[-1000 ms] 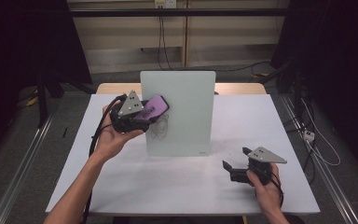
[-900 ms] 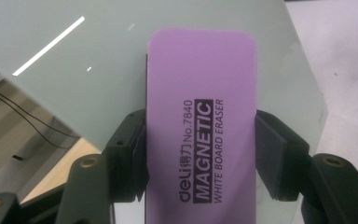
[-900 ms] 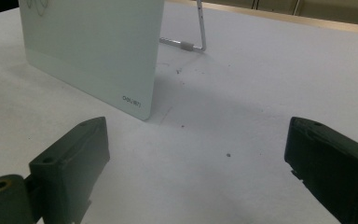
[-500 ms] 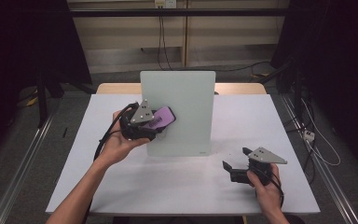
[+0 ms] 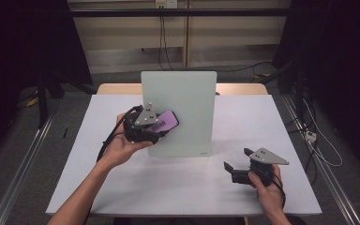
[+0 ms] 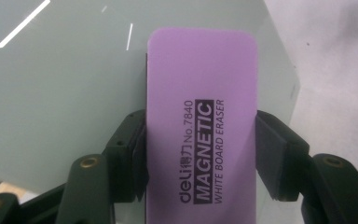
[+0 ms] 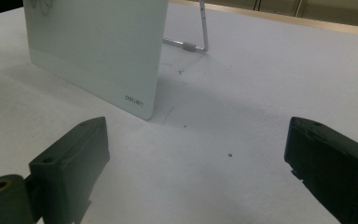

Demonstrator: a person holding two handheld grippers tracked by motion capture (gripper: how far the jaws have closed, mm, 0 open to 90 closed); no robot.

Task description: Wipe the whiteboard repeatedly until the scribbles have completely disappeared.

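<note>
Left tongs [image 5: 161, 129] pinching purple eraser [image 6: 200, 135] against upright whiteboard [image 5: 187, 93]; right tongs [image 5: 234, 166] resting spread wide on bench [image 5: 178, 183].

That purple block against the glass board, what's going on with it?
A person is working at a white table with a hand-held gripper in each hand. The left gripper is clamped on a purple whiteboard eraser, holding it flat against the upright glass board. The right gripper rests on the table nearby, jaws wide open and holding nothing.
</note>
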